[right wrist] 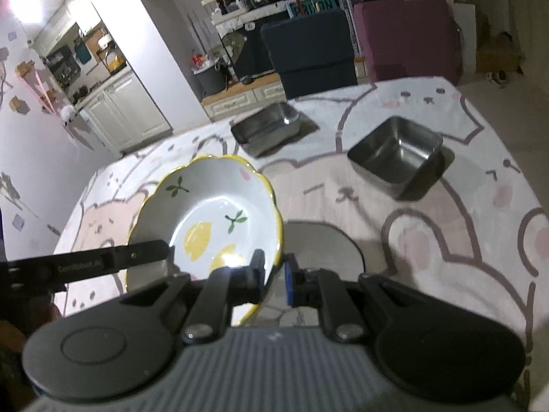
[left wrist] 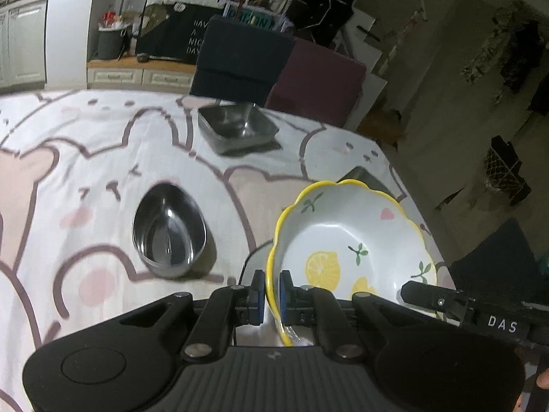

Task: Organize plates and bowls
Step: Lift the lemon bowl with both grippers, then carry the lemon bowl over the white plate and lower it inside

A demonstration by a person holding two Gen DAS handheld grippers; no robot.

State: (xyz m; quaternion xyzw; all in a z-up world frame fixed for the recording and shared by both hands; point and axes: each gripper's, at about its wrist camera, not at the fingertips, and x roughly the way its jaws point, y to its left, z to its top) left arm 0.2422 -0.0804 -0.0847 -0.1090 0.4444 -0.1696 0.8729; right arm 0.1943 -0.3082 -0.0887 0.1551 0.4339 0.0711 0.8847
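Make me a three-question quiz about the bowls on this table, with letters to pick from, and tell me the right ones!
1. Where is the lemon bowl?
A. lying flat on the cloth
B. held by its rim between both tongs
C. inside a metal dish

2. What colour is the lemon bowl's rim?
A. yellow
B. red
C. blue

3. What is inside the oval metal bowl?
A. soup
B. a spoon
C. nothing

Answers: 1 B, the left tongs pinch one side of the rim and the right tongs pinch the other. 2 A, a yellow band runs round the wavy edge. 3 C, its shiny bottom shows bare.
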